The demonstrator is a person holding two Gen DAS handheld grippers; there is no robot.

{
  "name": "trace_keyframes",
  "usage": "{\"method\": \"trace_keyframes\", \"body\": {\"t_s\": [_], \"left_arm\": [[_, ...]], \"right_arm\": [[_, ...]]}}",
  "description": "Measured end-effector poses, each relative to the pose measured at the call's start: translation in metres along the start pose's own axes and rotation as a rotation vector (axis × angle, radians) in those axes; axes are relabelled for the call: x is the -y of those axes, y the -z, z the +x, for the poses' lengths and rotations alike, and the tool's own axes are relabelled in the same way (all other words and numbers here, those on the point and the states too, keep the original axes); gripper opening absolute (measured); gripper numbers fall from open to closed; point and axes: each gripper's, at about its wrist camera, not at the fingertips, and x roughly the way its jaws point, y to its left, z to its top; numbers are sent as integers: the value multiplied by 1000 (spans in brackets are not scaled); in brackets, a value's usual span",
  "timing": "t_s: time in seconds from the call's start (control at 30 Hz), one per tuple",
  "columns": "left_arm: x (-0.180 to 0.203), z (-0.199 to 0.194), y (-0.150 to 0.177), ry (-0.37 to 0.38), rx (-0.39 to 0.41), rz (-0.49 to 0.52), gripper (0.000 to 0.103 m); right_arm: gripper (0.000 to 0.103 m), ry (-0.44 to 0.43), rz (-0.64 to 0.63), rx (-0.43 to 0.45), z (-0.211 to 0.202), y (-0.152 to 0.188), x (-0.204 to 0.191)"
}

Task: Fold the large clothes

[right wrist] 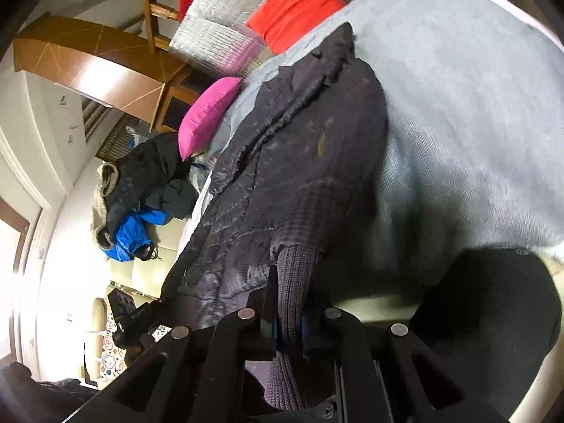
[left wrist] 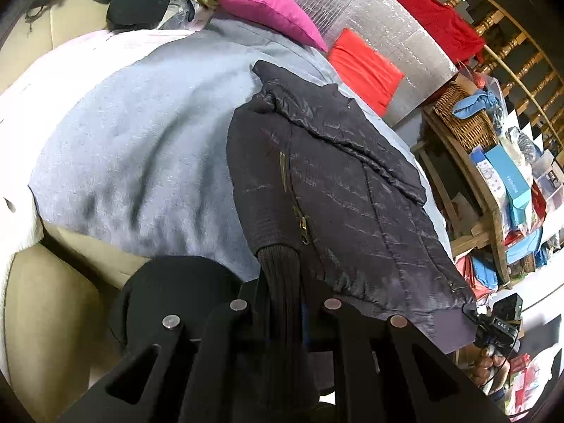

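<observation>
A dark quilted jacket (left wrist: 338, 183) lies spread on a pale blue blanket (left wrist: 134, 141), collar toward the pillows and zip showing. My left gripper (left wrist: 285, 303) is shut on a ribbed knit cuff (left wrist: 282, 275) at the jacket's near corner. In the right wrist view the same jacket (right wrist: 282, 176) stretches away from me across the blanket (right wrist: 458, 123). There my right gripper (right wrist: 289, 320) is shut on another ribbed cuff (right wrist: 294, 282) at the hem. The right gripper, held by a hand, shows at the jacket's far hem corner in the left wrist view.
A pink pillow (left wrist: 268, 7) and a red pillow (left wrist: 366, 67) lie at the blanket's far end. Dark and blue clothes (right wrist: 141, 204) are piled on the cream sofa (left wrist: 53, 299). Crowded wooden shelves (left wrist: 493, 176) stand to the right.
</observation>
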Motion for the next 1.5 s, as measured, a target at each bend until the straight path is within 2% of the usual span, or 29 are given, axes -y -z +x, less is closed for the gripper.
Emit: {"method": "trace_keyframes", "body": {"t_s": [0.1,0.17,0.5,0.83,1.17,1.5], "left_arm": [[-9,9,5,-13,-36,-36,13],[-8,8,7,-10,-34,-34,12],[26,-15,-31,57,79,20,13],[69,-22,-81,118,214,87,12],[79,-22,-110,127,273,103,12],[86,-15,-132,138,294,133,12]], "right_arm": [[9,4,29,-19,8,3,9],[9,-1,37,-21,9,5,10],[9,-84,-18,71,-10,-26,-15],[9,-117,-88,160,-23,-64,-41],[9,-149,-131,241,-22,-106,-69],[9,-156,-137,261,-15,-125,-72]]}}
